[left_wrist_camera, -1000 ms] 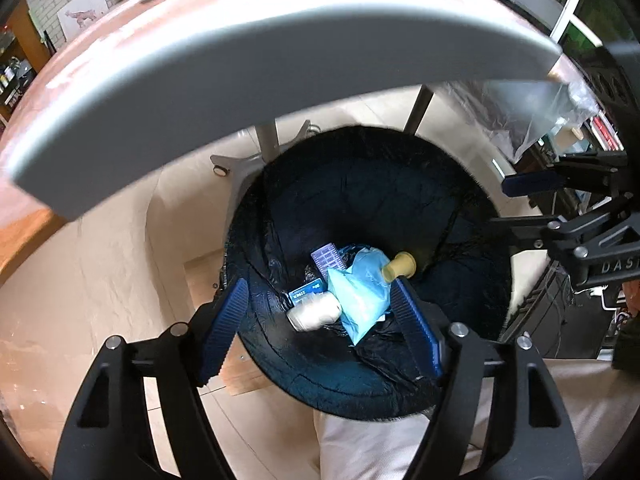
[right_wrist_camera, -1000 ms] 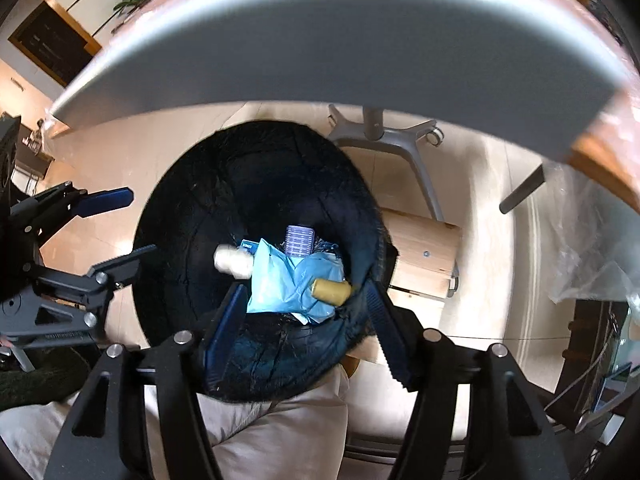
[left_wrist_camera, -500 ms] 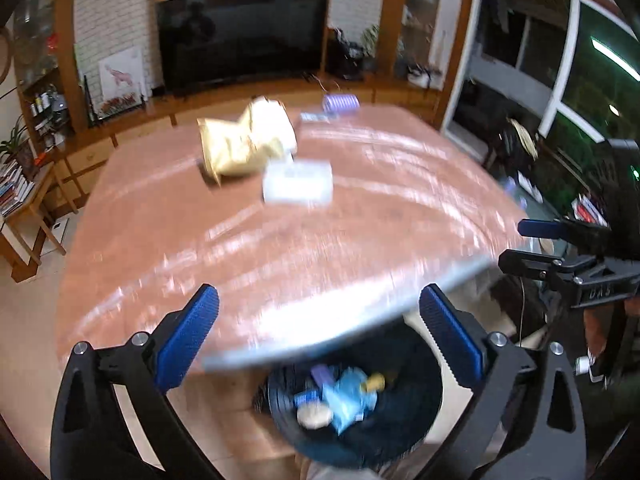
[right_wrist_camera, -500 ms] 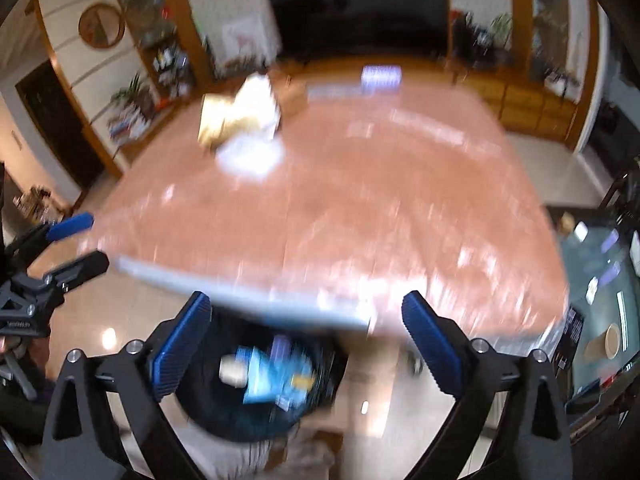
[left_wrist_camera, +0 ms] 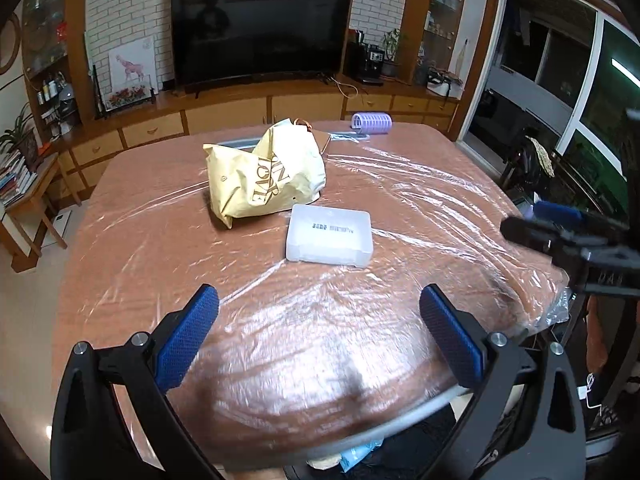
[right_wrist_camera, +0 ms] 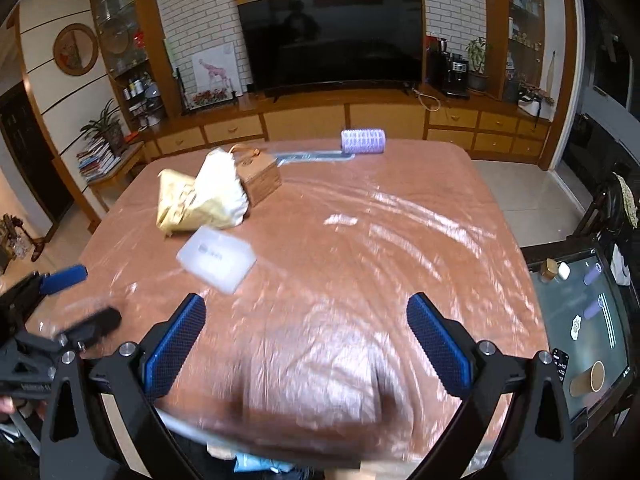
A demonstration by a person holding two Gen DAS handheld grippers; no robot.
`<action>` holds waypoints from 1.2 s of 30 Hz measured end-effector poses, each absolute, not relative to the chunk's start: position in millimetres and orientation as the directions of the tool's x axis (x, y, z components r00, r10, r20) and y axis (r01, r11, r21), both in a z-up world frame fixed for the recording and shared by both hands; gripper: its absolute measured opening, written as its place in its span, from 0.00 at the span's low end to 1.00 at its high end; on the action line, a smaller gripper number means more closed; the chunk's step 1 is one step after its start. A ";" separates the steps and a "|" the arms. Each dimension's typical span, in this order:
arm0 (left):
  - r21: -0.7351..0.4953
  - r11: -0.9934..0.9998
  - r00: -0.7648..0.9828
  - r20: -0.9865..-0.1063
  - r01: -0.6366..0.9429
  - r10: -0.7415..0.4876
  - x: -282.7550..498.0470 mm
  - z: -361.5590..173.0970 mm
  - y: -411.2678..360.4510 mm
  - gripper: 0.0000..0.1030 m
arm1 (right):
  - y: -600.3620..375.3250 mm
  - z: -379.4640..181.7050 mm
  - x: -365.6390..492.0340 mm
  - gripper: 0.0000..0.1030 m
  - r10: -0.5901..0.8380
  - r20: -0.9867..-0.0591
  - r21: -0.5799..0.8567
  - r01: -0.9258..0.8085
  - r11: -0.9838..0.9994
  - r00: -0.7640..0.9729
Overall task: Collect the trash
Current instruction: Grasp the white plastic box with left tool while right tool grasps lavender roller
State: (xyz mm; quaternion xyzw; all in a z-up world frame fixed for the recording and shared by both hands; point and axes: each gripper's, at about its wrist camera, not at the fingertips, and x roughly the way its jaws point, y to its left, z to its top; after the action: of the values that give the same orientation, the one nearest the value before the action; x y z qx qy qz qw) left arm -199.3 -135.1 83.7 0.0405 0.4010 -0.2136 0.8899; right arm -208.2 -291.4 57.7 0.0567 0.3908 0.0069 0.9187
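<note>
A crumpled yellow paper bag point(left_wrist_camera: 266, 174) point(right_wrist_camera: 200, 198) lies on the brown table point(left_wrist_camera: 160, 264) point(right_wrist_camera: 400, 248), which is covered in clear film. A flat white plastic box point(left_wrist_camera: 329, 236) point(right_wrist_camera: 216, 259) lies in front of the bag. A purple hair roller point(left_wrist_camera: 371, 122) point(right_wrist_camera: 363, 141) sits at the far edge. My left gripper point(left_wrist_camera: 318, 332) is open and empty above the near table edge. My right gripper point(right_wrist_camera: 306, 338) is open and empty too. The black trash bin with blue and cream trash shows only as a sliver below the table edge point(left_wrist_camera: 360, 454) point(right_wrist_camera: 256, 462).
A small wooden box point(right_wrist_camera: 260, 178) stands behind the bag. The right gripper shows at the right of the left view point(left_wrist_camera: 568, 236); the left gripper shows at the left of the right view point(right_wrist_camera: 56, 308). A TV and wooden cabinets stand behind the table. A glass side table point(right_wrist_camera: 580, 320) stands to the right.
Both grippers have swung up from looking down into the trash bin below the table to looking across the tabletop. Both stay open and empty.
</note>
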 end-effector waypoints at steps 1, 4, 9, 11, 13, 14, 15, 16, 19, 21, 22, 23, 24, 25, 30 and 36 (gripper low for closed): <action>-0.097 0.903 0.580 -0.736 0.419 -0.348 -193.1 81.3 -137.6 0.98 | -294.7 58.6 -198.8 0.96 0.056 -0.717 0.117 0.041 0.992 0.695; -0.093 0.900 0.554 -0.759 0.426 -0.341 -172.9 71.6 -148.4 0.98 | -304.4 56.9 -175.1 0.96 0.056 -0.723 0.125 0.050 0.991 0.689; -0.075 0.909 0.546 -0.779 0.409 -0.309 -140.9 56.6 -173.3 0.98 | -326.9 51.2 -114.0 0.96 0.067 -0.723 0.113 0.021 0.993 0.687; -0.088 0.918 0.530 -0.793 0.387 -0.300 -129.4 50.8 -179.2 0.98 | -339.1 46.0 -80.0 0.96 0.082 -0.733 0.117 0.007 0.993 0.676; -0.115 0.925 0.522 -0.797 0.363 -0.304 -120.4 46.5 -183.7 0.98 | -349.7 40.3 -49.9 0.96 0.093 -0.738 0.124 -0.002 0.992 0.668; -0.114 0.927 0.520 -0.801 0.357 -0.298 -116.1 44.1 -186.6 0.98 | -354.4 37.0 -33.7 0.96 0.090 -0.743 0.122 0.002 0.993 0.664; -0.109 0.928 0.518 -0.803 0.357 -0.293 -113.8 42.7 -188.7 0.98 | -357.2 34.4 -21.8 0.96 0.087 -0.746 0.121 0.006 0.993 0.660; -0.093 0.929 0.519 -0.807 0.358 -0.281 -110.5 40.5 -192.1 0.98 | -361.1 29.9 -5.0 0.96 0.083 -0.753 0.122 0.015 0.992 0.653; -0.077 0.923 0.515 -0.811 0.377 -0.278 -105.9 38.3 -197.6 0.98 | -366.3 18.8 33.1 0.96 0.081 -0.768 0.134 0.037 0.990 0.636; -0.068 0.917 0.503 -0.819 0.394 -0.277 -102.7 34.6 -201.0 0.98 | -367.6 12.6 50.9 0.96 0.073 -0.773 0.130 0.045 0.990 0.630; -0.066 0.914 0.496 -0.823 0.401 -0.277 -100.6 32.8 -202.7 0.98 | -368.2 9.0 61.6 0.96 0.070 -0.779 0.129 0.050 0.990 0.623; -0.067 0.911 0.487 -0.828 0.407 -0.279 -98.7 30.9 -203.8 0.98 | -368.8 5.3 71.5 0.96 0.072 -0.784 0.131 0.052 0.990 0.616; -0.066 0.910 0.483 -0.830 0.410 -0.278 -97.4 29.2 -203.8 0.98 | -369.0 1.8 80.1 0.96 0.070 -0.788 0.130 0.055 0.990 0.611; -0.065 0.909 0.481 -0.832 0.411 -0.277 -96.7 28.3 -203.9 0.98 | -369.3 -0.8 85.9 0.96 0.067 -0.791 0.126 0.054 0.991 0.608; -0.068 0.907 0.472 -0.837 0.416 -0.279 -97.4 25.7 -203.1 0.98 | -368.3 -12.5 109.3 0.96 0.051 -0.802 0.099 0.048 0.994 0.596; -0.037 0.901 0.469 -0.844 0.432 -0.260 -97.7 19.2 -209.5 0.92 | -369.8 -19.1 125.2 0.93 0.060 -0.807 0.094 0.027 0.995 0.587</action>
State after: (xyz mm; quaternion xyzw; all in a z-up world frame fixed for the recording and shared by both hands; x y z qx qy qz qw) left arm -97.7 -209.5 19.2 0.0913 0.4736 -0.2030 0.8522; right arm 125.2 -369.8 -19.1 0.0482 0.4544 0.0093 0.8894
